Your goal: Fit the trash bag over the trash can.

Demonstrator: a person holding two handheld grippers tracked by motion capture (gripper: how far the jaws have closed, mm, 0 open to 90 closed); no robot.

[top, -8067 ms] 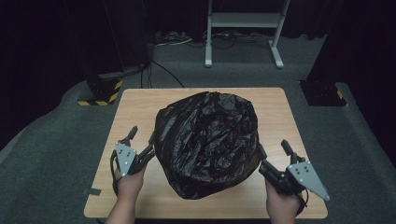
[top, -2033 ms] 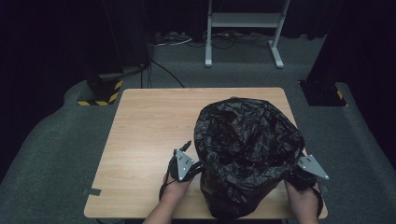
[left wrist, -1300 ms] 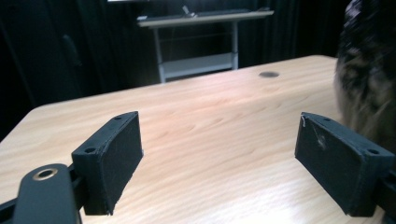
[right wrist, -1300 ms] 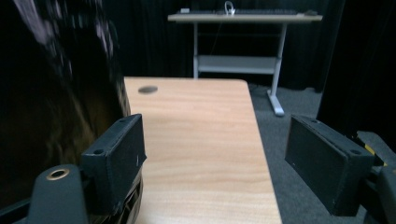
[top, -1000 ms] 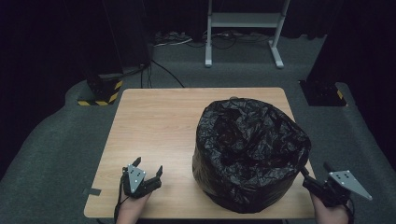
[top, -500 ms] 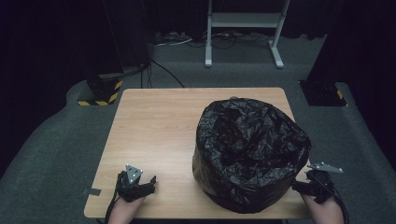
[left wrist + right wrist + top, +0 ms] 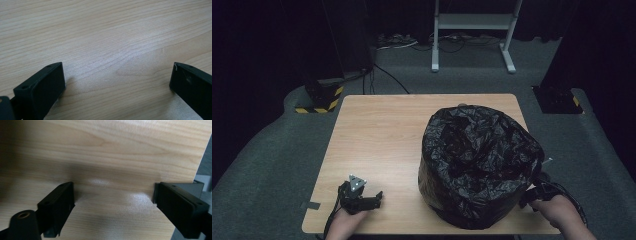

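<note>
A bulky black plastic bag [image 7: 479,165], crumpled and standing upright, takes up the right half of the wooden table [image 7: 382,135]. My left gripper [image 7: 372,199] rests low at the table's front left, well apart from the bag. Its own view has it [image 7: 117,72] open wide over bare wood, nothing between the jaws. My right gripper [image 7: 536,191] sits at the front right corner, close beside the bag's base and partly hidden by it. It [image 7: 113,192] is open too, over bare wood near the table's right edge.
Grey carpet [image 7: 272,150] surrounds the table. A white stand [image 7: 472,30] and cables lie beyond the far edge. A black box with yellow-black striping [image 7: 319,97] sits off the far left corner, and a dark base [image 7: 557,100] off the far right.
Both grippers let go of the bag two seconds ago and drew back to the front corners. Over the last second they sank and tipped down onto the table. The bag stayed put.
</note>
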